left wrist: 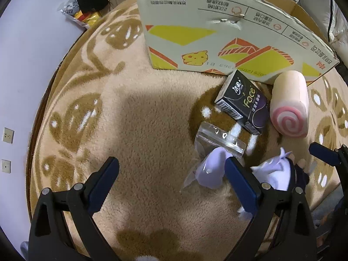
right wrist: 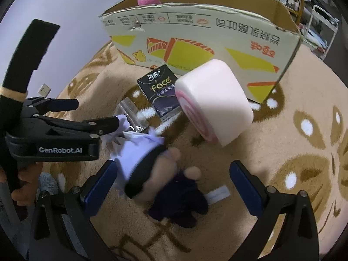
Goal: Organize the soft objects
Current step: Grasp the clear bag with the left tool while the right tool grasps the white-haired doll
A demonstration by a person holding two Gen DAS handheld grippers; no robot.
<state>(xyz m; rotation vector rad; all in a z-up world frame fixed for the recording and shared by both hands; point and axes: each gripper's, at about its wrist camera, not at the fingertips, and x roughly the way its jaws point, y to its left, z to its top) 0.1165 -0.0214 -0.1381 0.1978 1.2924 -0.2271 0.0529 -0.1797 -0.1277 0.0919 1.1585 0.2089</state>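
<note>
Plush doll (right wrist: 152,174) lies between right hand-held gripper (right wrist: 174,187) open jaws | left hand-held gripper (left wrist: 171,184) open beside it | close squarely on doll's body | lift into cardboard box (right wrist: 217,32) beyond

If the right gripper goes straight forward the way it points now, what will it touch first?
Most likely the plush doll, which lies on the rug between the open fingers of the right gripper. Beyond it stands the pink swirl roll, then the cardboard box. Depth is hard to judge in this fisheye view.

Bare rug (left wrist: 152,130) lies open on the left. Right of it, a tissue pack (left wrist: 242,102), foam roll (left wrist: 290,106) and doll (right wrist: 156,174) crowd the space before the cardboard box (left wrist: 217,34).
</note>
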